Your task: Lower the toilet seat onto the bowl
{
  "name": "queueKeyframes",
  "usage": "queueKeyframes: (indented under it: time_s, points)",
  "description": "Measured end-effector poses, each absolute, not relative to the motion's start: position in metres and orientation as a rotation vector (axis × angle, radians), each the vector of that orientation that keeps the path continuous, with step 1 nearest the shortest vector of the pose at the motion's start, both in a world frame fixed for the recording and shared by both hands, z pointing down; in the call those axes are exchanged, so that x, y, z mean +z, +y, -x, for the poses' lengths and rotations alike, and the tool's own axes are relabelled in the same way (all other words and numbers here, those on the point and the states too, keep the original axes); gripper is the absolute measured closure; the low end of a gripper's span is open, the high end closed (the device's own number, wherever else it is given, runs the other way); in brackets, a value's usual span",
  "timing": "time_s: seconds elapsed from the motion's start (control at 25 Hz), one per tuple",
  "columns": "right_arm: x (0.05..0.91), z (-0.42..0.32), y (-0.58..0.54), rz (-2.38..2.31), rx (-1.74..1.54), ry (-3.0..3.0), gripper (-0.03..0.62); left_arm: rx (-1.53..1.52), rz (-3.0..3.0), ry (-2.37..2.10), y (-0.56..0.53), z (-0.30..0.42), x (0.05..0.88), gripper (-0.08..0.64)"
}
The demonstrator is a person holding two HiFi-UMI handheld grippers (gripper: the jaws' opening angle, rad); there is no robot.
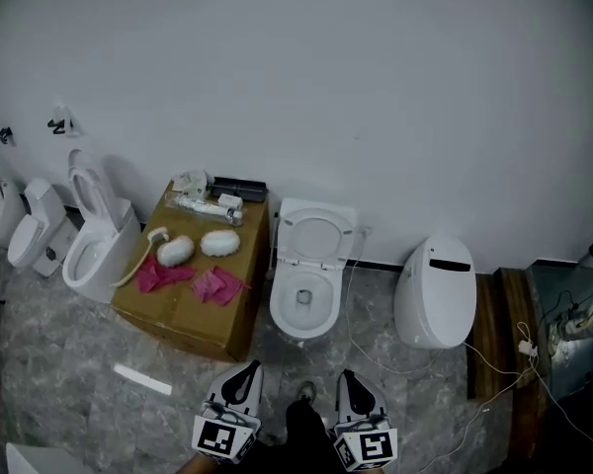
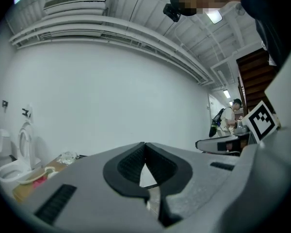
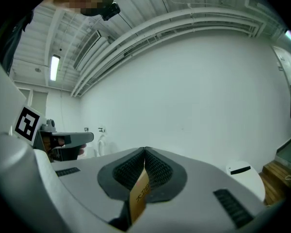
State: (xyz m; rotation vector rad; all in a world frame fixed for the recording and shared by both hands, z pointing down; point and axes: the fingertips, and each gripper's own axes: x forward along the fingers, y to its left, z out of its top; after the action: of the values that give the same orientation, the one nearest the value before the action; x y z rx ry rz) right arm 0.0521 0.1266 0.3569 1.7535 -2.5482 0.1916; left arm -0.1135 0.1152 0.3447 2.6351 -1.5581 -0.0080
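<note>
The middle white toilet stands against the wall with its seat and lid [image 1: 315, 235] raised upright over the open bowl [image 1: 302, 304]. Both grippers are low in the head view, short of the bowl and apart from it. The left gripper [image 1: 245, 373] [image 2: 144, 144] is shut with nothing held. The right gripper [image 1: 347, 379] [image 3: 145, 149] is shut too, and empty. Through the slit under its tips shows a strip of brown cardboard from the box behind. Neither gripper view shows the middle toilet.
A cardboard box [image 1: 188, 309] with pink cloths and white items sits left of the bowl. Another open toilet [image 1: 97, 250] stands further left; a closed-lid toilet [image 1: 435, 292] [image 3: 245, 174] is right. Cables [image 1: 494, 368] trail on the floor by a wooden step [image 1: 504, 329]. A person [image 2: 228, 118] stands far off.
</note>
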Motion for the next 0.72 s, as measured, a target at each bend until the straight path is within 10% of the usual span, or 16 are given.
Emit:
queueKeyframes:
  time_s: [0.72]
  points:
    - [0.384,-0.12,-0.115,-1.554,0.251,-2.57,0.566,0.197,-2.5,-1.654,-0.109,0.059,0.367,0.551]
